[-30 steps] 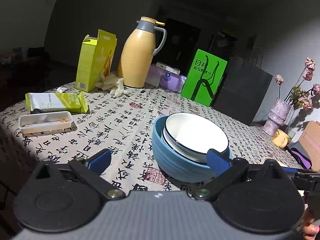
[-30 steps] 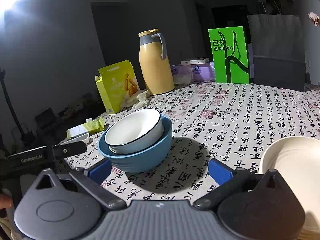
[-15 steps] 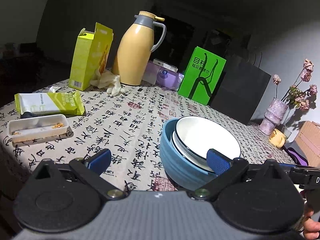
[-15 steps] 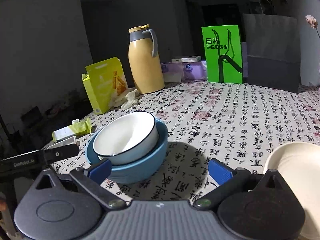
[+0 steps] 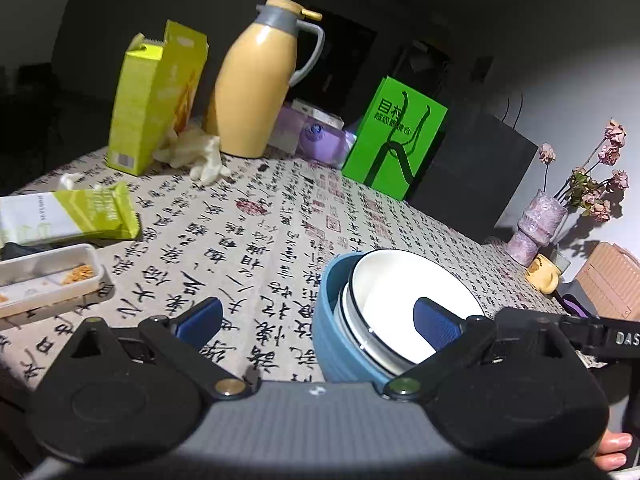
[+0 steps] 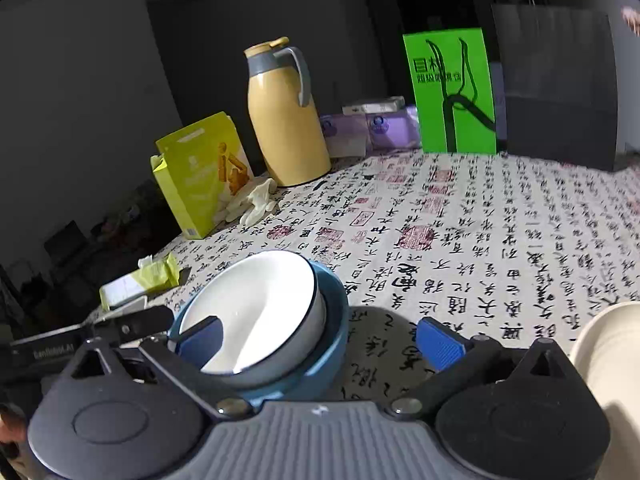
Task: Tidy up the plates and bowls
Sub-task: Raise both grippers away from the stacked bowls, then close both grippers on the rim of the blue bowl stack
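Already the white bowl [image 6: 256, 304] is sitting nested inside the blue bowl [image 6: 320, 364], while the cream plate [image 6: 604, 344] beside it is waiting, both grippers' fingers [image 5: 200, 316] spread apart, gripping nothing.

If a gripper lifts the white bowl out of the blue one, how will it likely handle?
The white bowl looks glazed, so probably rigid, slippery and chip-prone. It sits tilted inside the blue bowl, so it may rock or slide when nudged.
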`<state>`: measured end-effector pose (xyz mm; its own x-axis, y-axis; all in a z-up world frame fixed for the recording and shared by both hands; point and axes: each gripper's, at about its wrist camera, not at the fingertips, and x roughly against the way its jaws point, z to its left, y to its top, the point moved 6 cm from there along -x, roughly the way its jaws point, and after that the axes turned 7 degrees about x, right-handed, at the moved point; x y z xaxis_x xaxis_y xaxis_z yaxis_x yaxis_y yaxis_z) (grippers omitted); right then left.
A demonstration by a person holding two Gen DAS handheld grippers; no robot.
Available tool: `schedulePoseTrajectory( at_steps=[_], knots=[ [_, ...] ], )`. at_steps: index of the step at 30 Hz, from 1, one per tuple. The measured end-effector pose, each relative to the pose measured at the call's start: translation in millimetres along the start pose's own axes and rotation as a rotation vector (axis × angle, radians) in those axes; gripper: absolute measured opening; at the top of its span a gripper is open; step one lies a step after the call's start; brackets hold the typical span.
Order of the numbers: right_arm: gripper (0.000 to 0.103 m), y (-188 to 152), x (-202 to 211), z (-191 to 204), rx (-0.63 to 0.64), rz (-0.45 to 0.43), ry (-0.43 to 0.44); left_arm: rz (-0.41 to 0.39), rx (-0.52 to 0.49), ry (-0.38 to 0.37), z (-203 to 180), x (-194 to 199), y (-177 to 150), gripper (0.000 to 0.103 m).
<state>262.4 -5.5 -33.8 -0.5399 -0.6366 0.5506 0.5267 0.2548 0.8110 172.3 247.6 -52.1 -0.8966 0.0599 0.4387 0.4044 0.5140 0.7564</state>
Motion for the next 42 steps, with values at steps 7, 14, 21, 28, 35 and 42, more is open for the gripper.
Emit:
schedulePoseTrajectory(
  at_steps=[7,14,21,28,35,42],
  knots=[
    [0.1,1,-29,-6,-0.086,0.097,0.029,0.099,0.068,-0.002,1,-30,6,0.103],
    [0.088,-2,-51,-8,-0.167,0.189,0.078,0.215,0.163,-0.031,5,-55,6,0.103],
    [0.069,-9,-67,-11,-0.231,0.275,0.106,0.304,0.206,-0.025,7,-68,1,0.094],
    [0.055,-12,-75,-14,-0.283,0.324,0.138,0.373,0.228,-0.029,6,-77,-6,0.082],
    [0.048,-14,-79,-16,-0.312,0.329,0.151,0.403,0.237,-0.031,5,-82,-7,0.062],
    [0.045,-16,-79,-18,-0.327,0.325,0.154,0.427,0.248,-0.037,3,-84,-10,0.05]
  ],
)
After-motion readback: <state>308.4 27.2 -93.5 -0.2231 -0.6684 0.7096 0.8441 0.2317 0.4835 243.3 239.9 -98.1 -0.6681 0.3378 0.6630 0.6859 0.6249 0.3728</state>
